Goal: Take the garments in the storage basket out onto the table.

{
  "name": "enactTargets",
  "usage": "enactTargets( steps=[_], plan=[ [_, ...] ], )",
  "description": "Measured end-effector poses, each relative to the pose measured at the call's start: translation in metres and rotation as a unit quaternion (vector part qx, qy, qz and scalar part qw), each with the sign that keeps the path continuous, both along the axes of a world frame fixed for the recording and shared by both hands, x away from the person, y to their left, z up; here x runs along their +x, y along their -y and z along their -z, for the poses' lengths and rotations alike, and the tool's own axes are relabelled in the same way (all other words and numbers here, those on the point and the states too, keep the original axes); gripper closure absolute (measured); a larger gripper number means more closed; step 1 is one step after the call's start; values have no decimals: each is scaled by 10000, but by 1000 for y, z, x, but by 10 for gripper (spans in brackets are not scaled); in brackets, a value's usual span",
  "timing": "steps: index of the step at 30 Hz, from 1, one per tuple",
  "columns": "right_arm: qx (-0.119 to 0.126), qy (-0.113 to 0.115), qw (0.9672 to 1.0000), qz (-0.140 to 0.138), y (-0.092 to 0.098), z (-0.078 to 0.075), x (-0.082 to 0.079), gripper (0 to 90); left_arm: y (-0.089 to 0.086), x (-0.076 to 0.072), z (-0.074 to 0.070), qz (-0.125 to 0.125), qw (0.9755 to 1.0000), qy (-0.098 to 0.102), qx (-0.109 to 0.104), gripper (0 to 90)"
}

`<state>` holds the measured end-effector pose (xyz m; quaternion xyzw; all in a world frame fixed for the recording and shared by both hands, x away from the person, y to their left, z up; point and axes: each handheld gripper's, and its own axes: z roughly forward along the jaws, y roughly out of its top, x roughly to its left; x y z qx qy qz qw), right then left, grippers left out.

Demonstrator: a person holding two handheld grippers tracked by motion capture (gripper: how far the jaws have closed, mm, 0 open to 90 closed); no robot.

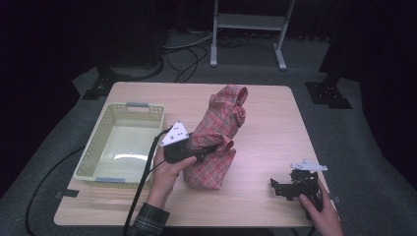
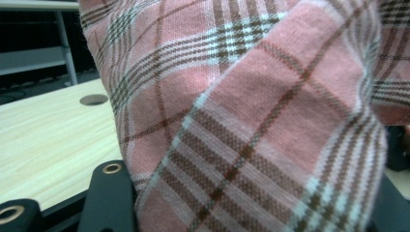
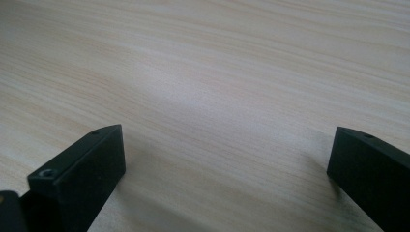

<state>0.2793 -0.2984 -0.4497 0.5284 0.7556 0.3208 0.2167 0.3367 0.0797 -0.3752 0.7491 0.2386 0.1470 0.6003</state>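
A pink and red plaid shirt lies bunched in a long heap down the middle of the table, and it looms close up in the left gripper view as plaid cloth. My left gripper reaches in from the left and is shut on a fold of the shirt near its front end. The cloth runs between the two black jaws, which stand at the bottom of the left gripper view. My right gripper rests low at the table's front right. It stands open over bare wood.
A pale yellow plastic basket with nothing in it sits on the table's left side, close to my left hand. The wooden table has a small round hole beyond the shirt. A metal stand and cables lie on the floor behind.
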Motion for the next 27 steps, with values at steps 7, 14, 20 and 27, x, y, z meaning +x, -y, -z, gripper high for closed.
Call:
enactTargets(
  steps=[7, 14, 20, 27],
  plan=[
    [-4, 4, 10000, -6, 0, 0, 0, 0, 5, 2, 12, -92, 9996, -89, 263, 410],
    [-7, 2, 10000, -6, 0, 0, 0, 0, 11, 6, 24, -91, 9984, -279, 489, 404],
    [-3, -2, 10000, -3, 0, 0, 0, 0, 15, 9, 26, -62, 9975, -364, 597, 397],
    [-3, -2, 10000, -5, 0, 0, 0, 0, 25, 14, 27, -30, 9942, -467, 969, 392]
  ],
)
